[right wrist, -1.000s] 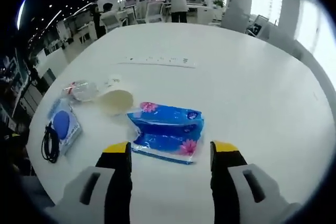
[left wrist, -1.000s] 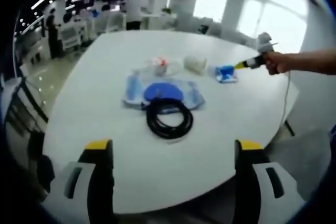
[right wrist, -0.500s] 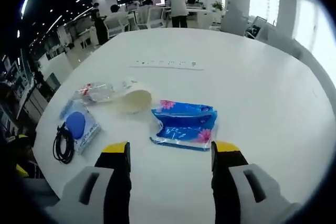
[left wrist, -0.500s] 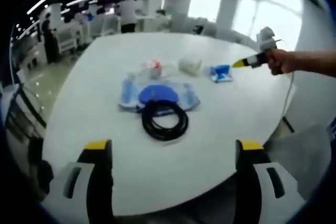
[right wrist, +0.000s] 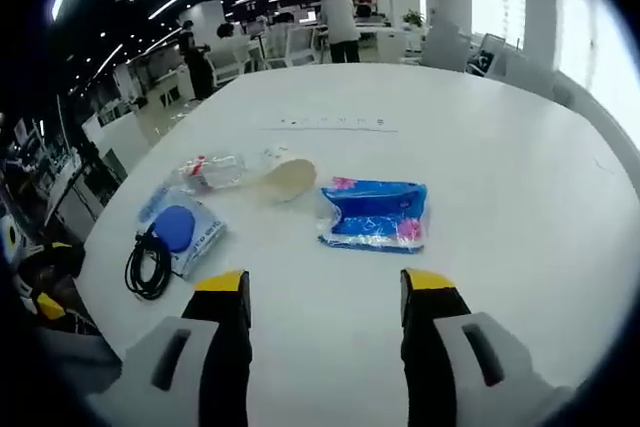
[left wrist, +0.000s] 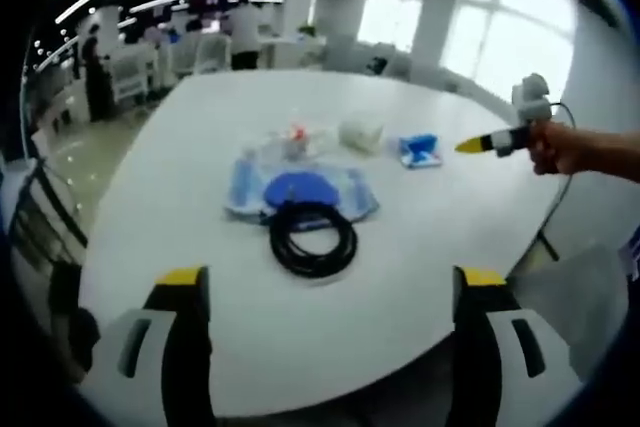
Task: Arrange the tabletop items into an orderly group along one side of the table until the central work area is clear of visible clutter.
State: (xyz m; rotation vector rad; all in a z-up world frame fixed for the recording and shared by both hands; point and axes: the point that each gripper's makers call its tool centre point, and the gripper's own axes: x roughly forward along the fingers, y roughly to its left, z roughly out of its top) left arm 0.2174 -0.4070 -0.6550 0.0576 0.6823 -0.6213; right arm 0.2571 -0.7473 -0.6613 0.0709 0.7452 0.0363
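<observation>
Spread across a round white table (right wrist: 500, 197), with the blue tissue pack (right wrist: 375, 214) as landmark. In the right gripper view, farthest left of the pack: a coiled black cable (right wrist: 147, 265), touching the near edge of a clear bag with a blue round item (right wrist: 182, 231). Between that bag and the pack: a clear plastic bottle (right wrist: 210, 172) lying on its side, then a paper cup (right wrist: 287, 179) tipped over, mouth toward the pack, just beside it. Beyond the pack: a white power strip (right wrist: 330, 123), well apart. Nearer than the pack: right gripper (right wrist: 325, 292), jaws spread wide, holding nothing, hovering short of the pack. In the left gripper view: left gripper (left wrist: 325, 292) likewise spread wide and empty, over the near table edge, well apart from the pack (left wrist: 419, 149); cable (left wrist: 312, 238) nearest, bag (left wrist: 298, 192) behind it, bottle (left wrist: 290, 137) and cup (left wrist: 362, 132) left of the pack. Right of the pack: the right gripper (left wrist: 480, 144), held in a hand (left wrist: 560, 147).
</observation>
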